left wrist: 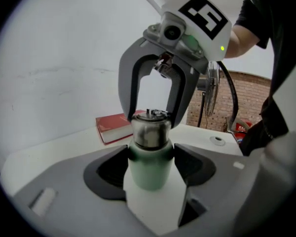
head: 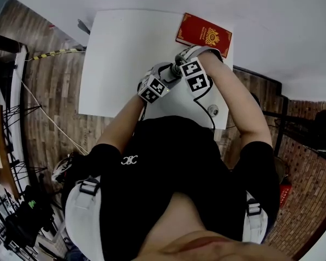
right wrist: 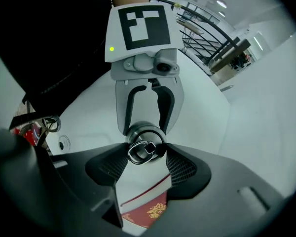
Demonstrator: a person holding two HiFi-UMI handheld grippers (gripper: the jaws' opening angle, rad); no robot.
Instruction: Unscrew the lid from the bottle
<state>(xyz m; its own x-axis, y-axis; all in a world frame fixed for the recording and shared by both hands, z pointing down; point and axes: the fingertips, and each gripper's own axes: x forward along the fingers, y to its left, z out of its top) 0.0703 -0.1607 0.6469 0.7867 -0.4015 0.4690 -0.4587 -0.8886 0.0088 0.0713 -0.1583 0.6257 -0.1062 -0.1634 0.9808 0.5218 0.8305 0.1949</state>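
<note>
A mint-green bottle [left wrist: 149, 169] with a steel lid [left wrist: 150, 130] stands upright on the white table [head: 119, 53]. My left gripper [left wrist: 150, 159] comes in from the side, and its dark pads press on the green body. From straight above, my right gripper [right wrist: 145, 149] straddles the lid [right wrist: 144, 149], a pad against each side of it; the lid's wire ring lies flat on top. In the left gripper view, the right gripper's fingers [left wrist: 132, 110] flank the lid. In the head view both grippers meet at mid-table and hide the bottle.
A red book [head: 204, 34] with a gold emblem lies at the table's far right corner, just behind the bottle [left wrist: 113, 127]. A small round white object [head: 212, 110] sits near the table's right front edge. Wooden floor and metal racks surround the table.
</note>
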